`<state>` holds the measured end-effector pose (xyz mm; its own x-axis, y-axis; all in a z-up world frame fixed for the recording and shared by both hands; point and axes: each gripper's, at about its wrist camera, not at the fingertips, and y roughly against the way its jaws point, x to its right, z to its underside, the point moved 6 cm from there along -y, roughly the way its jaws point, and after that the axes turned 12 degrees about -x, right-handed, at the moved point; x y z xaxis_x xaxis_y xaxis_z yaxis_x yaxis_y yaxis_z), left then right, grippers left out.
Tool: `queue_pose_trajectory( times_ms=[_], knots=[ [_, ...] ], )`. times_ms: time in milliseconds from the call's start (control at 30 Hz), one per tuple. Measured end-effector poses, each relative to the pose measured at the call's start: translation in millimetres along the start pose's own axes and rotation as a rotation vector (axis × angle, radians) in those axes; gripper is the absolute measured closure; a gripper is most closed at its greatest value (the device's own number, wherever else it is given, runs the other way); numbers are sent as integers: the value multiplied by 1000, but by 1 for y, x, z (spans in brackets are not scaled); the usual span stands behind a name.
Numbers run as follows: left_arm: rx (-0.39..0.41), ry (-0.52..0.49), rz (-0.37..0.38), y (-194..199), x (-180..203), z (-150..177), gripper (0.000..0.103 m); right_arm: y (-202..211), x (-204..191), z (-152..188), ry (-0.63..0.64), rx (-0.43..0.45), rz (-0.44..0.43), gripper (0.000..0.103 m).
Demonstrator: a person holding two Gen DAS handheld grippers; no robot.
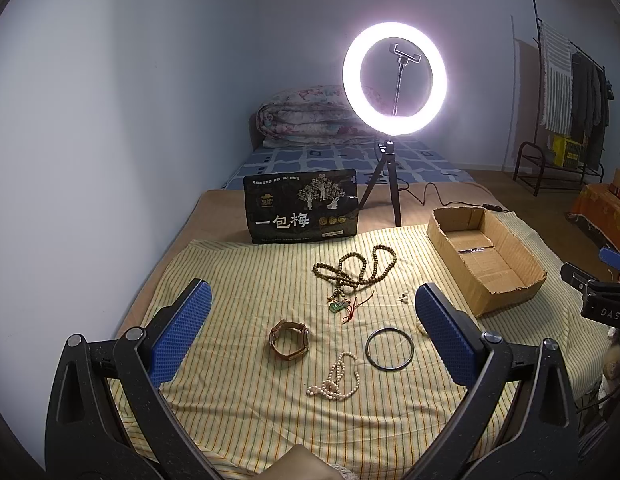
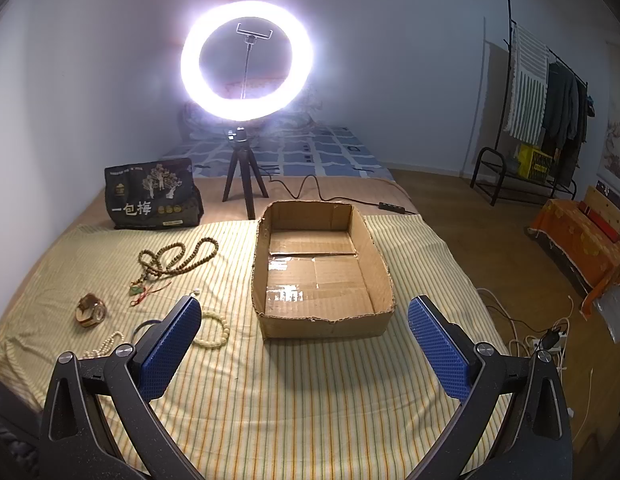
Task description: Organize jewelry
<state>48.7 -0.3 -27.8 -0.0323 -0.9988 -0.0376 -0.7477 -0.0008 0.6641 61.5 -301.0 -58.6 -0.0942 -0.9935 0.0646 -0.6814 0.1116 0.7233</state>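
Observation:
Jewelry lies on a striped yellow cloth (image 1: 246, 408). A brown bead necklace (image 1: 359, 266) lies at the back, a green pendant on red cord (image 1: 339, 307) below it, a brown-strap watch (image 1: 289, 339), a dark bangle (image 1: 389, 348) and a pearl strand (image 1: 337, 378) nearer me. A cream bead bracelet (image 2: 216, 330) lies left of the empty cardboard box (image 2: 321, 276). My left gripper (image 1: 313, 320) is open above the watch and bangle. My right gripper (image 2: 306, 332) is open in front of the box, holding nothing.
A lit ring light on a tripod (image 1: 393, 80) and a black snack bag (image 1: 302, 208) stand behind the cloth. A bed with a folded quilt (image 1: 310, 116) is beyond. A clothes rack (image 2: 549, 120) and floor cables (image 2: 541, 340) are at right.

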Motion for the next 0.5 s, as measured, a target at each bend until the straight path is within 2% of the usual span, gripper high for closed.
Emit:
queue_pose_trajectory(
  times_ms=[500],
  knots=[
    [0, 0, 1, 1, 0, -2, 0, -2, -4, 3, -2, 5, 2, 0]
  ],
)
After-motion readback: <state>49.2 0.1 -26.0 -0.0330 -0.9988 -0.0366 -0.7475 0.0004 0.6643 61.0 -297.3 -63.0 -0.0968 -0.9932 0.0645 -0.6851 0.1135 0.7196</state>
